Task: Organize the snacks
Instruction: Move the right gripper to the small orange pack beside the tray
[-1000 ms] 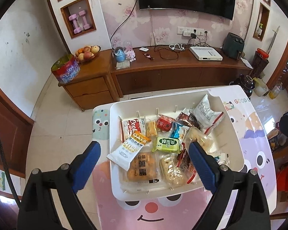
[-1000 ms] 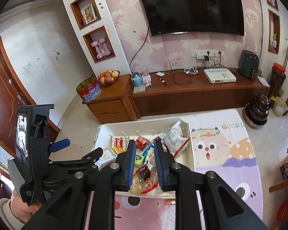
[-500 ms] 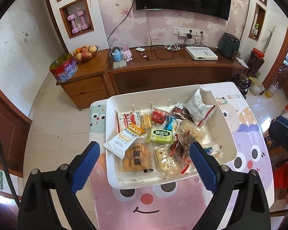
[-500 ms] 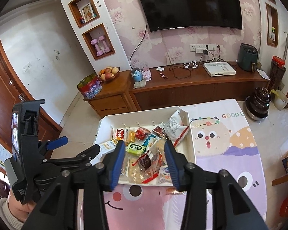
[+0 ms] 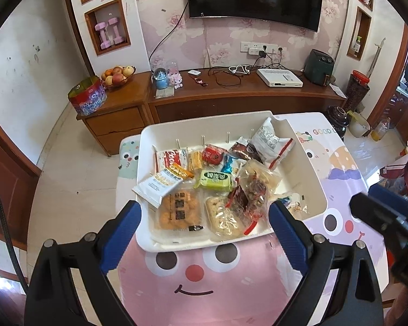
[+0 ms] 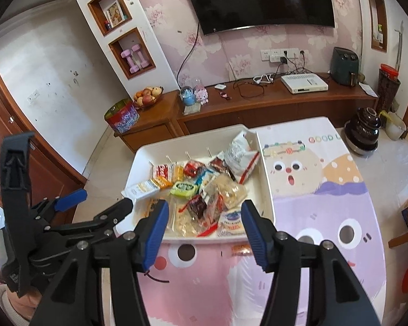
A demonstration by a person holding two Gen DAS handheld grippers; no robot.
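A white tray on the cartoon tablecloth holds several wrapped snacks: a green packet, a white packet hanging over the left rim, a white-and-red bag and a clear bag of red sweets. My left gripper is open above the tray's near rim, holding nothing. The jaws of my right gripper are opening over the tray's near right corner, with nothing gripped between them. A small orange snack lies on the cloth outside the tray.
The tablecloth covers a small table with floor on both sides. A wooden TV cabinet stands behind, with a fruit bowl and a tin. A dark pot sits on the floor at right.
The right gripper's jaws went from shut to wide apart and it sank a little. Both grippers drew back towards the near edge, so the tray sits farther up in both views.
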